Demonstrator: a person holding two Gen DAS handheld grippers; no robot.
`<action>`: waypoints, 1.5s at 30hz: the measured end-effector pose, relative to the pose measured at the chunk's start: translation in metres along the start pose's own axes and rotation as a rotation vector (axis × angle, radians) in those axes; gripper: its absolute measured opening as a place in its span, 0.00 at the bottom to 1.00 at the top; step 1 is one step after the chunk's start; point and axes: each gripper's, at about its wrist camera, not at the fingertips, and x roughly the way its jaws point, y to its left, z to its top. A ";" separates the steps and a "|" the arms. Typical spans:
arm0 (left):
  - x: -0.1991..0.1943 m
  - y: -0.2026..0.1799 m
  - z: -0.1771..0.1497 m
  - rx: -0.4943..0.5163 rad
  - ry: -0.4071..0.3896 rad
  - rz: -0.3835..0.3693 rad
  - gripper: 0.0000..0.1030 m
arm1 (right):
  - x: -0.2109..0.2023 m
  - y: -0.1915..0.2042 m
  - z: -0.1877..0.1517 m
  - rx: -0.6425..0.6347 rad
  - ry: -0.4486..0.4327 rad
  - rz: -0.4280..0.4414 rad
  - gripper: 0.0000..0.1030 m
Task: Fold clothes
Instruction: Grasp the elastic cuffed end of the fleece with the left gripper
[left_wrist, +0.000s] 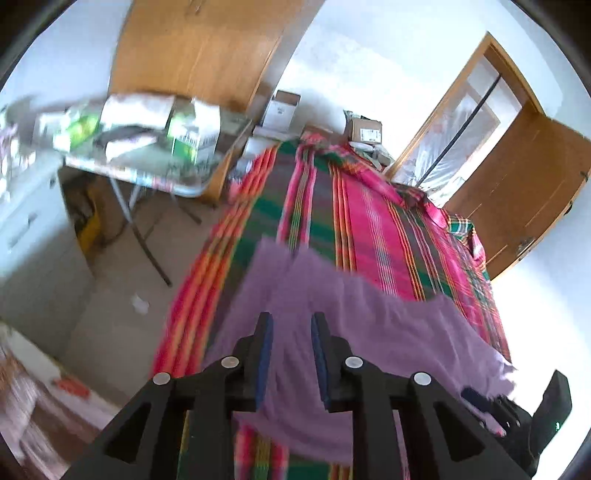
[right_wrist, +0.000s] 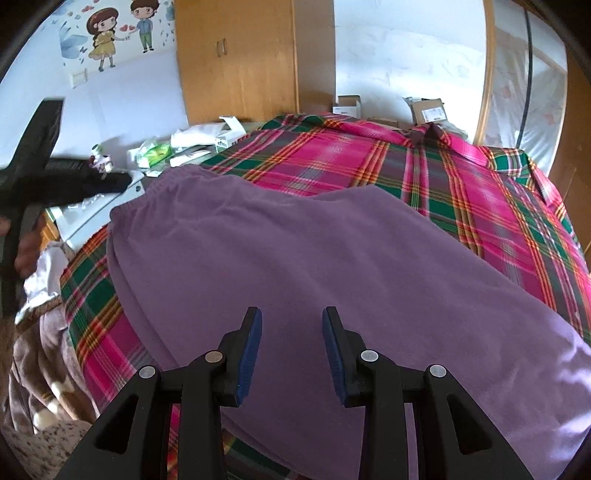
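Left wrist view: the left gripper (left_wrist: 291, 321) hovered with a narrow empty gap above the purple garment (left_wrist: 369, 325) spread on the plaid bedsheet (left_wrist: 373, 221). Right wrist view: the right gripper (right_wrist: 291, 317) gaped wider, empty, the garment directly beneath and ahead.

Your garment (right_wrist: 295, 266) lies on the bed (right_wrist: 461, 177), spread across its near end, one end reaching its left edge. Your right gripper (right_wrist: 291, 332) is over the garment's near part; your left gripper (left_wrist: 291, 332) is over it near the left edge. Beyond the bed's far edge sit boxes (right_wrist: 424, 109). Left of the bed stands a folding table (left_wrist: 147, 166) with clutter on it.
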 end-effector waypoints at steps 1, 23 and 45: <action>0.007 -0.004 0.012 0.028 0.008 -0.017 0.25 | 0.002 0.001 0.002 0.001 0.001 0.002 0.34; 0.089 0.008 0.053 -0.063 0.276 -0.162 0.33 | 0.018 0.004 0.010 0.023 0.030 -0.023 0.34; 0.088 0.017 0.054 -0.056 0.167 -0.048 0.04 | 0.028 0.012 0.013 0.027 0.050 -0.031 0.34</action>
